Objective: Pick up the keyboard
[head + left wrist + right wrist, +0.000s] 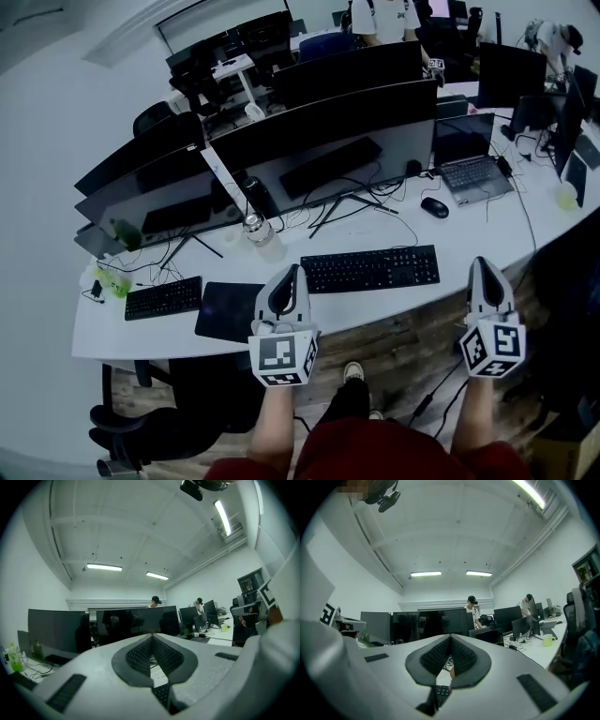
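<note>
A black keyboard [370, 269] lies flat on the white desk [525, 234], in front of a wide dark monitor [323, 141]. My left gripper [292, 272] is shut and empty, its tip over the desk's front edge just left of the keyboard. My right gripper [485, 265] is shut and empty too, off the keyboard's right end near the desk edge. In the left gripper view the closed pads [152, 656] hide all but a corner of the keyboard [161, 693]. The right gripper view shows a few keys of the keyboard [440, 692] under its closed pads [450, 656].
A black mouse pad [228, 309] and a smaller keyboard [163, 297] lie to the left, with a clear bottle [255, 228] and a mouse [434, 207] behind. A laptop [473, 169] sits at right. A black chair [155, 431] stands under the desk. People work at far desks.
</note>
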Tool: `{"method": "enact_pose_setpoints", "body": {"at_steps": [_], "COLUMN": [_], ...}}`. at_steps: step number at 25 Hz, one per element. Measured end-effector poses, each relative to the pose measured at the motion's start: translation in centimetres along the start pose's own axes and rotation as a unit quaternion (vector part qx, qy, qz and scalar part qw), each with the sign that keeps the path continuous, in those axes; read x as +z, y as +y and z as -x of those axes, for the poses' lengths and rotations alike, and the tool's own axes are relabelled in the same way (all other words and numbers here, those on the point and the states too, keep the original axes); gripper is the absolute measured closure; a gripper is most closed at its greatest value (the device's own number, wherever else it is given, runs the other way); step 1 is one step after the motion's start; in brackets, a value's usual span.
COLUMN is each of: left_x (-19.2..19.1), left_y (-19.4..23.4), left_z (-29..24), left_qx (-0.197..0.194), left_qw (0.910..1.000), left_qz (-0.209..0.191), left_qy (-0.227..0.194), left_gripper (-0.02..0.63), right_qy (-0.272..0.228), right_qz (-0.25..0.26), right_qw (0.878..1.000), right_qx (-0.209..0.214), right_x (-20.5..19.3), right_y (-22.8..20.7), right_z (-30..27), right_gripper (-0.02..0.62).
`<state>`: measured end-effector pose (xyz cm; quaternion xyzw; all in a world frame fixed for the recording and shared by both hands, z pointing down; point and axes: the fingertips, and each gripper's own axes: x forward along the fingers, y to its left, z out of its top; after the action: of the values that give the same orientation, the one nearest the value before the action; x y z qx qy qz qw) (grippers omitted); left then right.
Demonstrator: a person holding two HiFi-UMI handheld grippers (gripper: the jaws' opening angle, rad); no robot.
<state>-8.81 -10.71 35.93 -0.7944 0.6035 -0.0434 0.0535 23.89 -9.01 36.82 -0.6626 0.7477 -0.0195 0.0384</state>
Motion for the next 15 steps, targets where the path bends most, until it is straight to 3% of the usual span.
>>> {"method": "enact_pose_setpoints", "body": {"at_steps": [15], "left_x": [-0.5], "left_y": [9.0], "left_z": [-12.6], "left_qx": [-0.012], "left_qw": [0.9990], "left_qz": [0.038], "left_qy": [-0.020], "left_gripper": [0.600], "right_qy": [0.005], "right_qz": [0.035], "right_qw": [0.999], "right_qx": [-0.017], "right_x": [1.1], "right_y": [3.7], "right_z": [-14.0], "right_gripper": [0.598]}}
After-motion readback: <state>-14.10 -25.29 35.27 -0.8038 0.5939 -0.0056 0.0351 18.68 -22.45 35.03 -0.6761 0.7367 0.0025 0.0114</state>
